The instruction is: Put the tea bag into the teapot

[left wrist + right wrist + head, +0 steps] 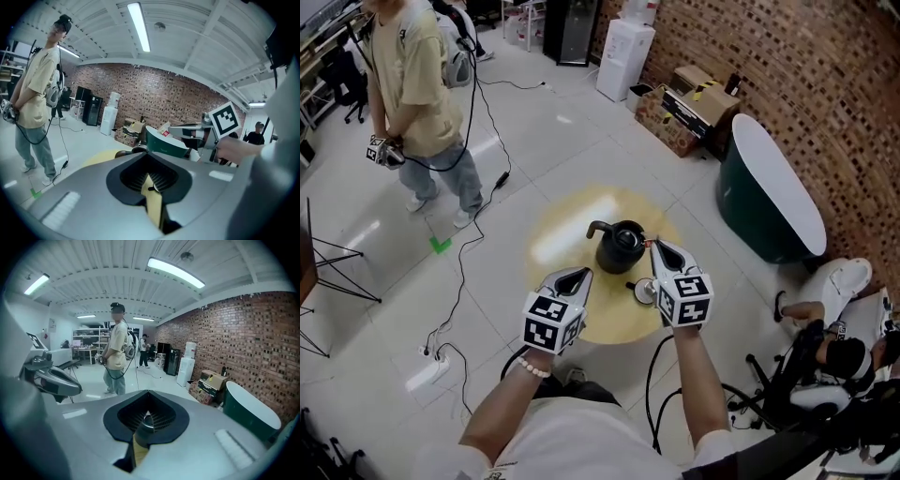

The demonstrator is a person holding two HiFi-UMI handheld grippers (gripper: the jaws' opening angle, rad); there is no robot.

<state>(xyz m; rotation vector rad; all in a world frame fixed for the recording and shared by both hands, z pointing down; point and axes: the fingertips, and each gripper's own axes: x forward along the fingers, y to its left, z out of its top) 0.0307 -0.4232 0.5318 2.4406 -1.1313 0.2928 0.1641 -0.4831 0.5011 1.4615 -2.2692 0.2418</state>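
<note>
Step in hand: delivery. The right gripper [657, 247] fingers are pressed together, apparently pinching the tea bag [649, 242] at their tips, with the teapot [621, 246] just beside them. The left gripper [580, 275] fingers are together and empty. Next: centre over the teapot mouth, then release.

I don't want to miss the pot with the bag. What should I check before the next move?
1. Right gripper shut on the small red-and-white tea bag: ok.
2. Bag over the round black teapot: not ok, it sits at the pot's right edge.
3. Pot mouth uncovered: cannot tell; a small round silvery piece, perhaps the lid, lies on the round yellow table.
4. Teapot upright: ok.
5. Left gripper shut, empty, clear of the pot: ok.
</note>
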